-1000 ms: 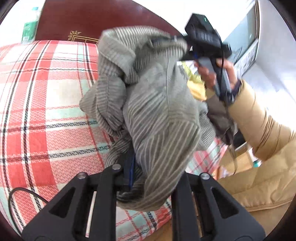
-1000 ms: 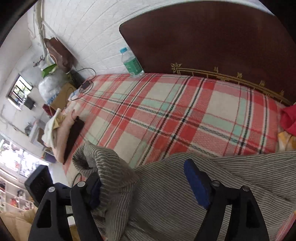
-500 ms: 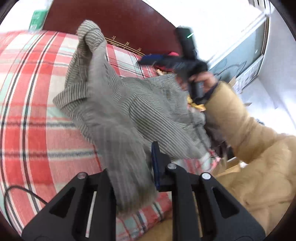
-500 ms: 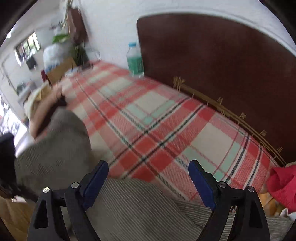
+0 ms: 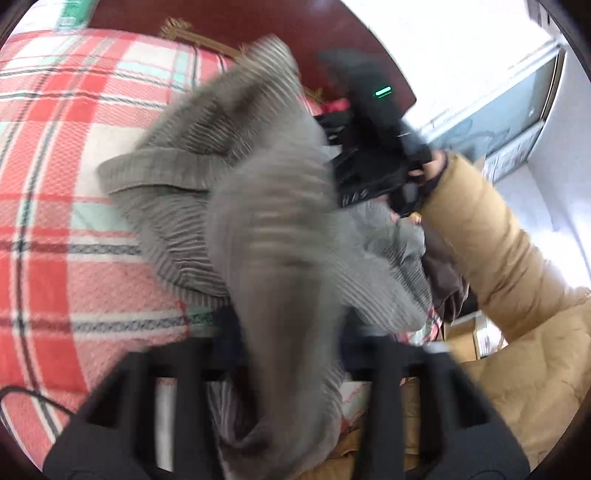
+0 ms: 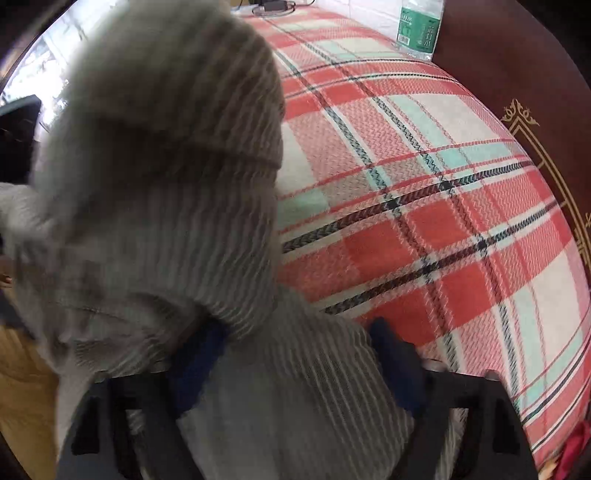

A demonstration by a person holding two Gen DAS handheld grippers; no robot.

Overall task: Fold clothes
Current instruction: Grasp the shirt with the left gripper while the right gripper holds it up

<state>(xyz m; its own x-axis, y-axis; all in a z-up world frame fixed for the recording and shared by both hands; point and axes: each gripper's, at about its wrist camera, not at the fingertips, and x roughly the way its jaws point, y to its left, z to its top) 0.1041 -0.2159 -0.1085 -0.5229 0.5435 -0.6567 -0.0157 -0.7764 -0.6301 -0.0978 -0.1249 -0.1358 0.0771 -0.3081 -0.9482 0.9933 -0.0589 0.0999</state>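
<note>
A grey striped garment hangs bunched over the plaid blanket that covers the bed, near the blanket's edge closest to the person and well away from the dark wooden headboard. Part of the cloth lies on the blanket and part is lifted above it, blurred.

The left gripper has its jaws drawn close together with a thick fold of the garment running between them, so it is clamped on the cloth.

The right gripper points steeply down at the blanket. Its jaws have just been closing, and garment cloth fills the space between the blue pads; blur hides whether the pads press on it yet, so I cannot tell if it grips. In the left wrist view this gripper shows above the garment, held by a hand coming out of a tan padded sleeve.

A green-labelled water bottle stands at the blanket's far edge, beside the headboard
</note>
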